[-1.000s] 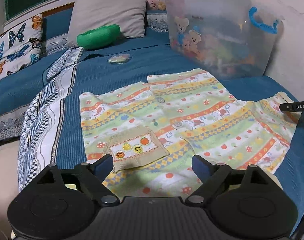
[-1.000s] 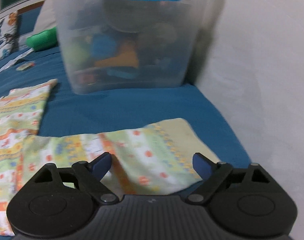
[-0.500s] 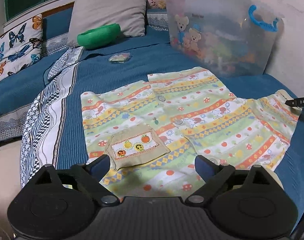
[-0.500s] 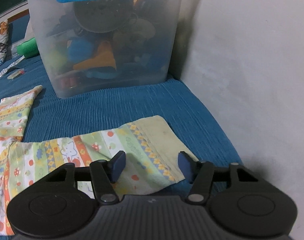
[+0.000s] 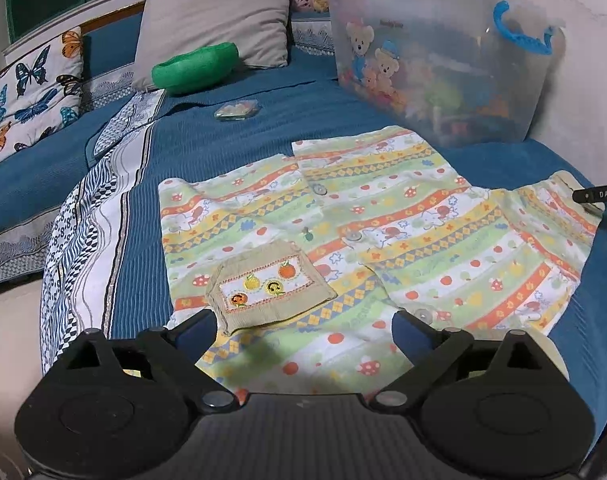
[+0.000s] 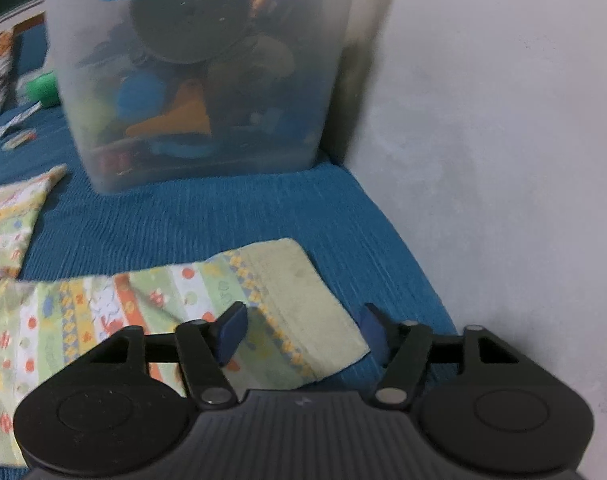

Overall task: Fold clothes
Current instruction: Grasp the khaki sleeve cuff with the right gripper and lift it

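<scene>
Here, child's printed shirt (image 5: 343, 240) lying flat on blue bedspread (image 5: 263, 132) near bed's wall-side edge. Right gripper (image 6: 303, 330) half-open, straddling sleeve cuff (image 6: 299, 304); left gripper (image 5: 303, 334) wide, empty, hovering over hem. Advice: pinching cuff corner cleanly before folding inward.

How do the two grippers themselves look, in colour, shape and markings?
Both look alike. The left gripper and the right gripper have a black ribbed body, two round black discs, angular black linkages with silver pivot pins, and dark blue fingertip pads. No cables or sleeves show.
</scene>
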The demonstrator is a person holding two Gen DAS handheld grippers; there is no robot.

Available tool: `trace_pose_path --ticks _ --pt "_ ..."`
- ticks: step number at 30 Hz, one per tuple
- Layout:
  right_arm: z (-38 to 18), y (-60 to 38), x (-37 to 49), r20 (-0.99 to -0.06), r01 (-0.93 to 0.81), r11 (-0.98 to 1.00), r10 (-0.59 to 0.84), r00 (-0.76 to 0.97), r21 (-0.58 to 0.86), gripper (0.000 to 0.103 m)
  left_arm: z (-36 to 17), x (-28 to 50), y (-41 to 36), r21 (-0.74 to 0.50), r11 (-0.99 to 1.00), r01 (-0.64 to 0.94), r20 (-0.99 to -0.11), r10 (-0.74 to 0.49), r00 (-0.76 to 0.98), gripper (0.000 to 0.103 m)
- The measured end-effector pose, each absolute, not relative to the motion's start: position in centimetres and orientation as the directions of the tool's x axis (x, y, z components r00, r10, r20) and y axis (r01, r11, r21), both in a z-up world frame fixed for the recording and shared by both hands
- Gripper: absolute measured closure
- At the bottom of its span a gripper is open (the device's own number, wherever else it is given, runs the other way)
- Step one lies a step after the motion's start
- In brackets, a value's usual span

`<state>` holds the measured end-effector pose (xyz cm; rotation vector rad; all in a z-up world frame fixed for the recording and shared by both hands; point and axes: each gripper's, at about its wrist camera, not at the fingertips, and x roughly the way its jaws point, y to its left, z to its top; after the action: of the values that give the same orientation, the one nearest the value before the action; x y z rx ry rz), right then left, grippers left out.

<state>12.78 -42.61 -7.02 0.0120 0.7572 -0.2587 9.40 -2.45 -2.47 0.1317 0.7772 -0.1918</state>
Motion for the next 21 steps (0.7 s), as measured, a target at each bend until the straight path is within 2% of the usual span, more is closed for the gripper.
trace_pose_path --ticks 6,10,13,15,17,21 --pt "-7.3 -43.0 12.8 -0.685 0.246 0.967 -0.218 0.695 -0.058 0.035 -2.4 9.5 -2.5 0.052 0.974 0.219 -0.707 -0.119 0.697 0.007" --pt "-7.3 -43.3 12.7 -0.693 0.25 0.968 -0.196 0.694 -0.023 0.037 -2.2 9.7 -2.9 0.045 0.972 0.23 -0.712 -0.131 0.69 0.007" --pt "-7.1 -43.1 12.4 -0.694 0.228 0.974 -0.172 0.699 -0.011 0.053 -2.0 9.9 -3.9 0.053 0.964 0.26 -0.714 -0.145 0.684 0.007" --pt "-6.9 -42.9 12.3 -0.696 0.219 0.976 -0.155 0.701 0.004 0.075 -1.9 10.1 -4.7 0.062 0.957 0.284 -0.718 -0.155 0.679 0.007" --pt "-6.7 -42.6 12.1 -0.698 0.21 0.977 -0.135 0.704 0.023 0.088 -1.9 10.4 -5.6 0.069 0.95 0.305 -0.723 -0.163 0.671 0.007" --pt "-6.0 -42.2 11.4 -0.689 0.199 0.977 -0.089 0.72 0.082 0.091 -2.3 11.0 -6.8 0.077 0.942 0.326 -0.741 -0.164 0.651 0.007"
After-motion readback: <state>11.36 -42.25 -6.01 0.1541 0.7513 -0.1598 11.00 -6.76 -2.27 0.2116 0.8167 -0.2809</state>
